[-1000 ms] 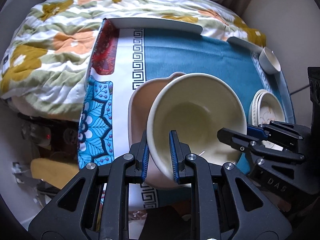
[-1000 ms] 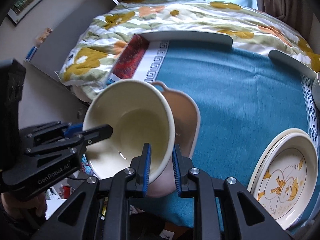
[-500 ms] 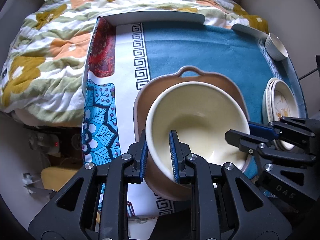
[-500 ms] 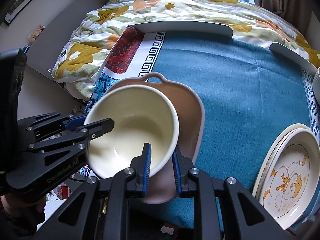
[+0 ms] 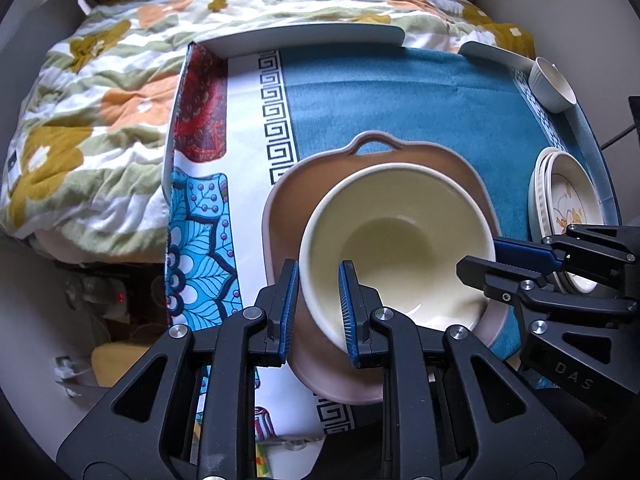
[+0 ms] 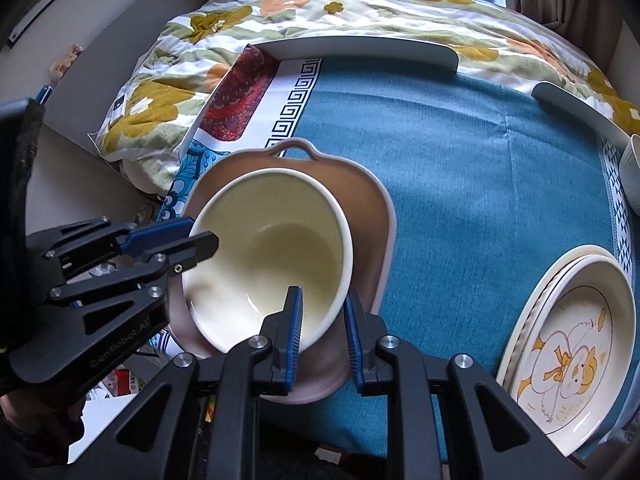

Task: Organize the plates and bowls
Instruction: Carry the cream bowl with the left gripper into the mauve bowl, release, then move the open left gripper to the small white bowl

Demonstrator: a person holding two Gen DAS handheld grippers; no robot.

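Observation:
A large cream bowl point(image 5: 400, 240) point(image 6: 268, 256) sits inside a wider pinkish-brown dish with a loop handle point(image 5: 372, 148) point(image 6: 360, 200) on the blue cloth. My left gripper point(image 5: 318, 304) is shut on the bowl's near-left rim, one pad inside and one outside. My right gripper point(image 6: 322, 328) is shut on the opposite rim in the same way. Each gripper shows in the other's view, clamped on the bowl's edge. A stack of cream plates with a duck picture point(image 6: 572, 340) point(image 5: 568, 216) lies at the right. A small white ribbed bowl point(image 5: 552, 84) stands at the far right corner.
The table has a raised grey rim point(image 5: 304, 36) at the back and a patterned cloth border point(image 5: 276, 112) on the left. A flowered quilt point(image 5: 100, 100) lies behind and to the left. The blue cloth point(image 6: 460, 160) between dish and plates is bare.
The cream bowl, tilted above the brown dish a second ago, has levelled out and come down into the dish. Both grippers kept their hold on its rim.

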